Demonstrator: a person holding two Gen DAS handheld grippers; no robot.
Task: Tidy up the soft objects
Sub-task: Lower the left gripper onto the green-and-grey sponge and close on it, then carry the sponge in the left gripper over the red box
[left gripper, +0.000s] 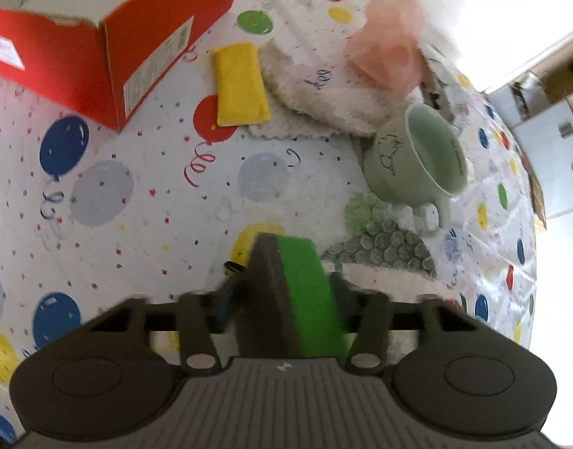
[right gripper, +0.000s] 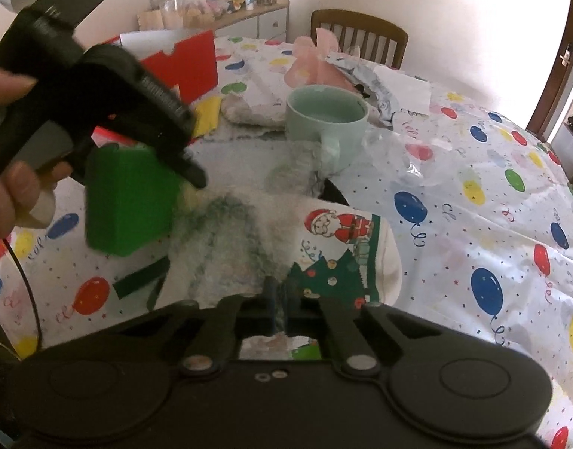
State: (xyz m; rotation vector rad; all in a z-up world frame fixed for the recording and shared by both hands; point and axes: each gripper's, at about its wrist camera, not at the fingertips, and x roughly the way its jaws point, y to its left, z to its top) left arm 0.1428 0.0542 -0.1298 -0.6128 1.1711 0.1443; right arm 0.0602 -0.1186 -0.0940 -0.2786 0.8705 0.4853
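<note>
Both fingers sets grip: left gripper [left gripper: 292, 292] on green sponge [left gripper: 309, 292], right gripper [right gripper: 281, 299] on Christmas cloth [right gripper: 324, 247].

Green-and-grey sponge [left gripper: 294, 292] on edge; Christmas-print cloth [right gripper: 324, 247] lies flat beside it.

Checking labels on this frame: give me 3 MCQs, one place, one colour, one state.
1. The yellow sponge lies:
A. inside the mug
B. between the red box and the white towel
C. on the chair

2. The mug is:
A. pale green
B. red
C. black

3. The left gripper is:
A. open, empty
B. shut on the green sponge
C. out of view

Answers: 1 B, the box is left of it and the towel right. 2 A, both views show it. 3 B, its fingers press the sponge's sides.
</note>
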